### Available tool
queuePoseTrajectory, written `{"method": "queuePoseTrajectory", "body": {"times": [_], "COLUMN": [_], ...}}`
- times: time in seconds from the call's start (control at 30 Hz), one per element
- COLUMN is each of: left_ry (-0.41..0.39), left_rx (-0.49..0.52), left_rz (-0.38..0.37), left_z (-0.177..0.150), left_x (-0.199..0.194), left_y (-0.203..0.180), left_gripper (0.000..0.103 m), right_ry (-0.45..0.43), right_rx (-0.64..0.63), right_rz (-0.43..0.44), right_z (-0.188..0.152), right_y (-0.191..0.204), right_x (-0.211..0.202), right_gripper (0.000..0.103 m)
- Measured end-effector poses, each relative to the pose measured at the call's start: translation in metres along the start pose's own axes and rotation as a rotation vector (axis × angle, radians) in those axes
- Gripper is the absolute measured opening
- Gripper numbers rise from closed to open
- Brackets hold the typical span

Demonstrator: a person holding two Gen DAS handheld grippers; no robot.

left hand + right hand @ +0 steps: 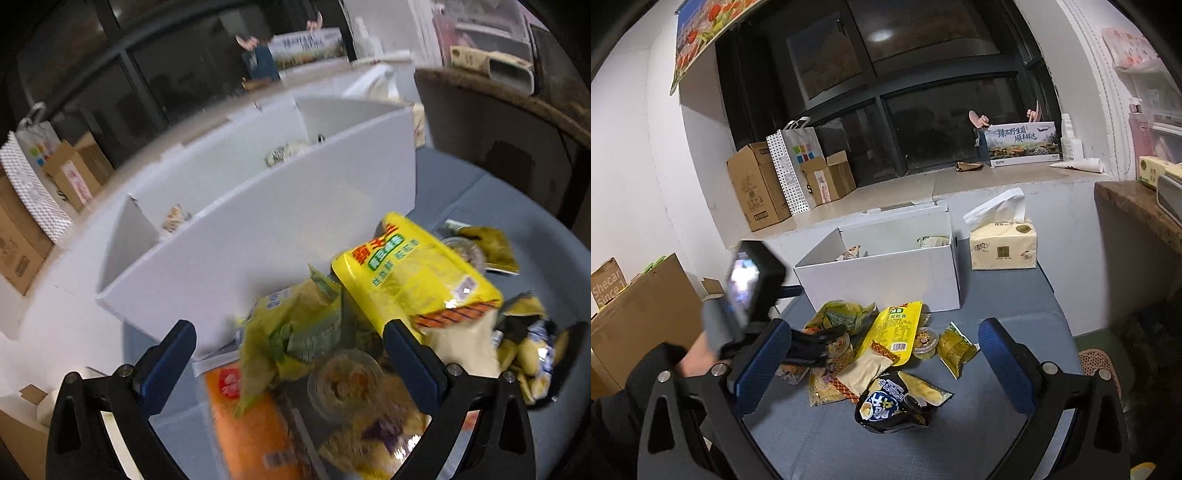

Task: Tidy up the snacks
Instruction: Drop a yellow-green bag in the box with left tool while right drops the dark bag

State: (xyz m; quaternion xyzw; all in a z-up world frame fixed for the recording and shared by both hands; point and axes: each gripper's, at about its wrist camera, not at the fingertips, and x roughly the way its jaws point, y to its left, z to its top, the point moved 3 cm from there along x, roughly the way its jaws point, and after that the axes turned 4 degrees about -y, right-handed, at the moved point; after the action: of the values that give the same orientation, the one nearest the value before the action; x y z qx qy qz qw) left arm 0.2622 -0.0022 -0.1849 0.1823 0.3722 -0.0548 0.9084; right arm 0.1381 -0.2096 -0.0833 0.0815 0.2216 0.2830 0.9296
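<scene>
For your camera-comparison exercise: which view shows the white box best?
The right wrist view: the white box appears whole and sharp, open-topped, behind the snack pile. The left wrist view shows the box close, blurred and cropped, though its inner dividers show.

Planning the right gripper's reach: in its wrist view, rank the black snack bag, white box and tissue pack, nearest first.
From the right gripper:
1. Black snack bag, between the fingers, at the pile's front.
2. White box, beyond the pile, centre.
3. Tissue pack, right of the box, slightly farther back.

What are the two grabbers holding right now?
Nothing. The left gripper is open above the snack pile, and the right gripper is open too, gripping no packet.
</scene>
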Motion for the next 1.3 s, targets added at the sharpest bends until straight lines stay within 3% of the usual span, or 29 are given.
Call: {"method": "queuePoseTrajectory", "body": {"times": [0.2, 0.23, 0.27, 0.4, 0.6, 0.7, 0.87, 1.07, 1.17, 1.27, 1.3], "left_ry": [0.078, 0.08, 0.086, 0.059, -0.132, -0.234, -0.369, -0.409, -0.398, -0.38, -0.376], "left_rx": [-0.003, -0.023, -0.046, -0.116, -0.31, -0.38, -0.434, -0.458, -0.476, -0.495, -0.499], "left_rz": [0.012, 0.001, -0.017, -0.06, -0.127, -0.151, -0.168, -0.172, -0.189, -0.196, -0.198], "left_z": [0.0, 0.0, -0.001, 0.001, 0.008, 0.003, -0.017, -0.057, -0.071, -0.081, -0.084], "left_x": [0.033, 0.037, 0.04, 0.037, -0.024, -0.073, -0.154, -0.207, -0.212, -0.208, -0.208], "left_y": [0.002, 0.005, 0.006, 0.014, 0.045, 0.06, 0.06, 0.046, 0.042, 0.04, 0.039], "left_gripper": [0.099, 0.092, 0.067, 0.066, 0.065, 0.065, 0.065, 0.065, 0.066, 0.066, 0.066], "right_ry": [0.015, 0.018, 0.021, 0.029, 0.053, 0.119, 0.306, 0.446, 0.495, 0.514, 0.514], "right_rx": [0.018, 0.022, 0.024, 0.03, 0.046, 0.006, -0.178, -0.264, -0.324, -0.378, -0.396], "right_rz": [-0.002, -0.001, -0.006, -0.014, -0.042, -0.053, -0.054, -0.005, -0.035, -0.009, -0.027], "right_z": [-0.005, -0.006, -0.007, -0.009, -0.012, -0.02, -0.052, -0.086, -0.098, -0.107, -0.109], "right_y": [-0.005, -0.006, -0.007, -0.009, -0.018, -0.019, -0.006, 0.008, 0.012, 0.017, 0.016], "right_x": [0.003, 0.004, 0.004, 0.004, 0.008, 0.02, 0.059, 0.098, 0.118, 0.13, 0.132], "right_gripper": [0.103, 0.103, 0.103, 0.103, 0.103, 0.103, 0.103, 0.103, 0.103, 0.103, 0.094]}}
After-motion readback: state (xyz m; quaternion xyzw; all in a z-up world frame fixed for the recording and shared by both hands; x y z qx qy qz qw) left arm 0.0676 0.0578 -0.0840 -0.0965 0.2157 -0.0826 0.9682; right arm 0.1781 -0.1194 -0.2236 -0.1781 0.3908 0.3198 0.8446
